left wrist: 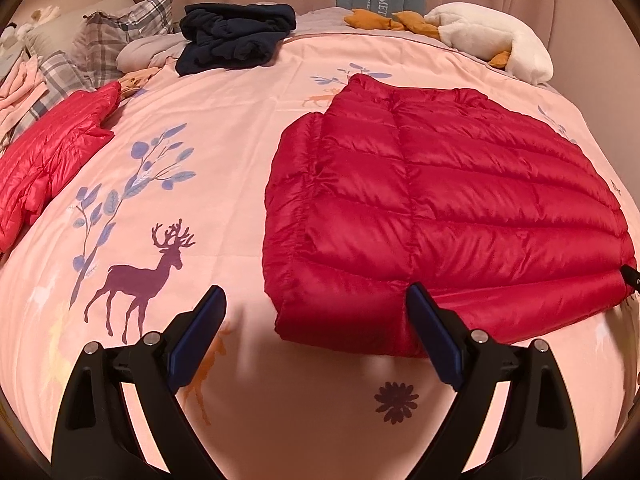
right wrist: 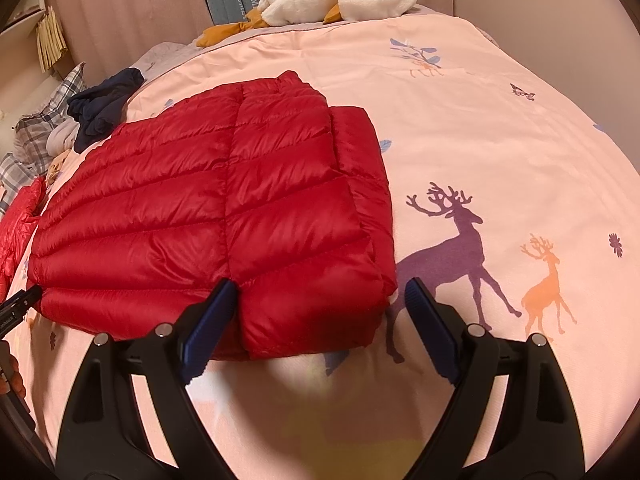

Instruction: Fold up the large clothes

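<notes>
Pink bedding printed with deer covers the bed (left wrist: 224, 168), and a red puffer jacket (left wrist: 440, 216) lies flat on it, sides already tucked in, hem toward the cameras. Both claws hang wide apart and hold nothing: the left claw (left wrist: 316, 320) at the hem's left corner, the right claw (right wrist: 320, 316) straddling the right corner. The jacket looks light, puffy and slick, so it will likely spring back and slide. Pinching deep through the hem at both corners seems the safest hold. A dark bundle of clothes (left wrist: 236, 36) sits well apart.
</notes>
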Demonstrator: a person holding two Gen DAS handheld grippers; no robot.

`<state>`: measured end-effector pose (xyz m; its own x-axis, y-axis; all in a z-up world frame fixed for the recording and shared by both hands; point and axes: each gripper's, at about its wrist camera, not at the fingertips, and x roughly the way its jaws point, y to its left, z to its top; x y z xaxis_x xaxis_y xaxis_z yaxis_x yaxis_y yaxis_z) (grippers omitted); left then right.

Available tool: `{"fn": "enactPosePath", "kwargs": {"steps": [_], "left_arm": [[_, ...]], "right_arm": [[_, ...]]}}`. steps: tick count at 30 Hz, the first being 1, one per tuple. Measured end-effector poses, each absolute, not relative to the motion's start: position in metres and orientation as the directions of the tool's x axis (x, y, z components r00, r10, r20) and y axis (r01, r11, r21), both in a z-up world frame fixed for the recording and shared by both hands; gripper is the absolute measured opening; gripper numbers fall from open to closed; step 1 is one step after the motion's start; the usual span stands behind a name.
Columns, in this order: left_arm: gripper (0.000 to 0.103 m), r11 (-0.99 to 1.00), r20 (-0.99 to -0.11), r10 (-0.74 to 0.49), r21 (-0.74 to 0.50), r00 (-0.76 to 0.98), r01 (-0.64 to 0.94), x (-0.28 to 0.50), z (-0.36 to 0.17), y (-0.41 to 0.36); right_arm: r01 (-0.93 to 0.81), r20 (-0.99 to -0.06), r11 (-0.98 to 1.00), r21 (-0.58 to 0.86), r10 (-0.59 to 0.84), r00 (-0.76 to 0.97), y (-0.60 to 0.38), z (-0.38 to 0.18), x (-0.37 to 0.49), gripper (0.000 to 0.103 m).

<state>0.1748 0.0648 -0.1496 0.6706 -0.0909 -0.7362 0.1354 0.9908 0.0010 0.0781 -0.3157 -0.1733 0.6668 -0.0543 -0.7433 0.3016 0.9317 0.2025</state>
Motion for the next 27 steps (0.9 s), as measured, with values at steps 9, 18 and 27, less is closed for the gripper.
{"fn": "enactPosePath", "kwargs": {"steps": [9,18,27], "left_arm": [[0.092,0.991,-0.729,-0.085,0.009,0.679,0.134,0.171,-0.145,0.066],[0.092,0.998,-0.733,-0.03,0.017,0.679,0.062,0.169,-0.14,0.084],[0.092,0.998,-0.726,0.019,0.054,0.687,0.029,0.157,-0.129,0.095]], "right_arm": [[0.33,-0.746,0.923,0.2,-0.075,0.662,-0.324,-0.171,0.071,0.087],[0.362,-0.747,0.912,0.193,-0.103,0.657,-0.336,-0.171,0.062,0.087],[0.413,-0.738,0.894,0.172,-0.161,0.655,-0.349,-0.161,0.047,0.087]]}}
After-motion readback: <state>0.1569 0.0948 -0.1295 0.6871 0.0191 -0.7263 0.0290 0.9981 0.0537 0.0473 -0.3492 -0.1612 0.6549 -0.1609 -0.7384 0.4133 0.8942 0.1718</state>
